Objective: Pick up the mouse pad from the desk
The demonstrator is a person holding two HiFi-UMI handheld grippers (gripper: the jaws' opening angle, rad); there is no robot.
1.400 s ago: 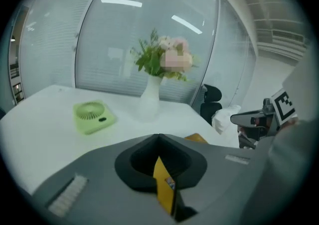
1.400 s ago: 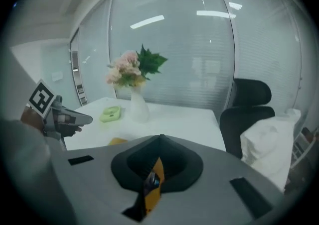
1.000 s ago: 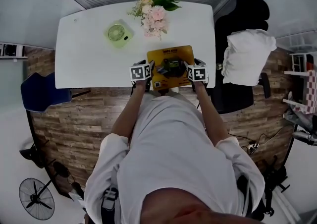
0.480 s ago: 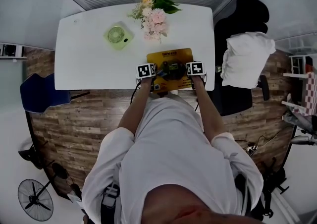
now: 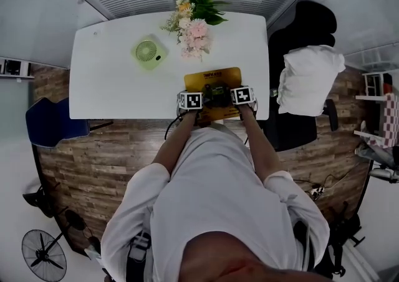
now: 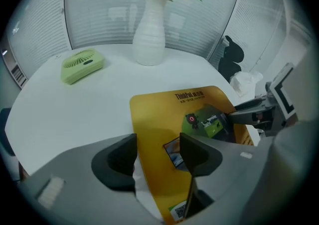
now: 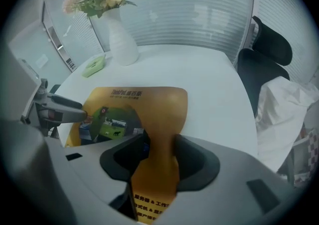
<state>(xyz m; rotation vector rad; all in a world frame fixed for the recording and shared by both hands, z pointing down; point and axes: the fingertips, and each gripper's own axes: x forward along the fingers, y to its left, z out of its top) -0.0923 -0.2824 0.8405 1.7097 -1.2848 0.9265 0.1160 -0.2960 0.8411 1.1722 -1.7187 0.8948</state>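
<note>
The yellow mouse pad with a green printed picture lies flat on the white desk, near its front edge. Both grippers point steeply down at the pad's near end. My left gripper is open and has just been opening; the mouse pad's left edge runs between its jaws, one pad over the bare desk, the other over the yellow. My right gripper has just been closing but still stands wide. A strip of the mouse pad near its right edge shows between the jaws. Neither grips it.
A green desk fan and a white vase of flowers stand behind the pad. A black chair with a white cloth is at the desk's right, a blue chair at its left. The desk's front edge runs just under the grippers.
Both grippers have come closer together and sunk onto the near end of the mouse pad; the left one moved the most, to the right. The pad itself has not moved.
</note>
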